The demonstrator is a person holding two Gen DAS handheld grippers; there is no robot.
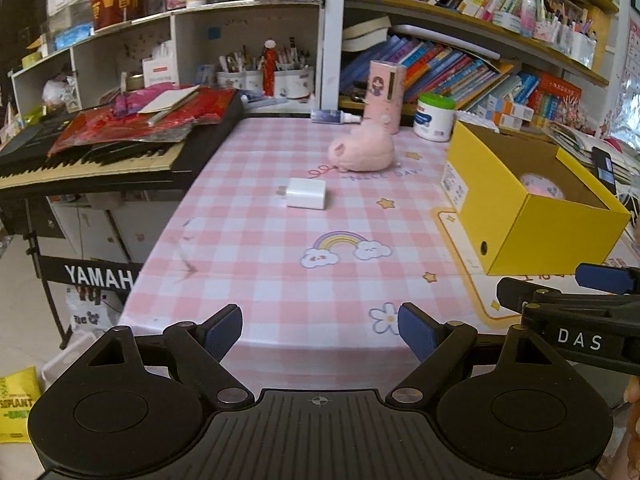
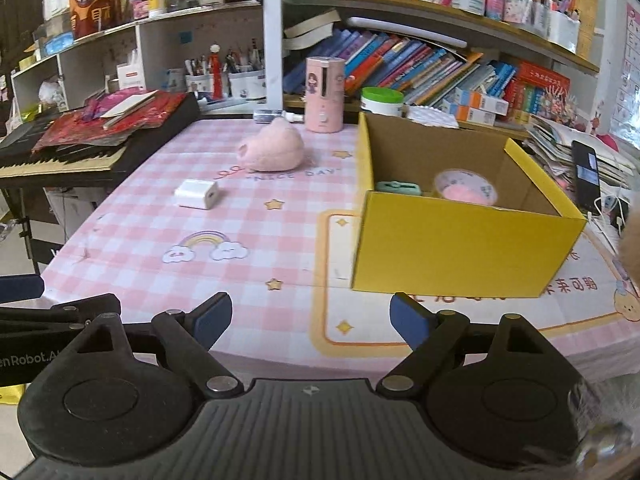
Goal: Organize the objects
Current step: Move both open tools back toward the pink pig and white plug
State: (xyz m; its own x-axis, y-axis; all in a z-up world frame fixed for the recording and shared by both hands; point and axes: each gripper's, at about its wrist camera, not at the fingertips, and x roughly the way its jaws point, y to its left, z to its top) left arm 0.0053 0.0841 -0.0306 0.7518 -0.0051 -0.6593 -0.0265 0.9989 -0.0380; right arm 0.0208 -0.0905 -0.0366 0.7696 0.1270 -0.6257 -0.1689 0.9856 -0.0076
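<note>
Wide open tablecloth (image 1: 248, 248) stretches from the near edge up to the white charger (image 1: 306, 193) at mid-table, with the pink plush (image 1: 362, 152) just beyond it. The yellow box (image 2: 460, 248) stands right, holding a pink tub (image 2: 466, 188) and a green item (image 2: 398, 188). A keyboard (image 1: 100, 152) borders the left. Left gripper (image 1: 320, 330) and right gripper (image 2: 310, 316) both hang spread wide, holding nothing.

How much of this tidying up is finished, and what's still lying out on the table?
Done, it seems: a pink-filled round tub and a small green item already lie inside the yellow box. In hand: nothing; the left tongs and right tongs are both open and empty at the table's near edge. Left: the white charger and the pink plush sit out on the checked tablecloth.
</note>
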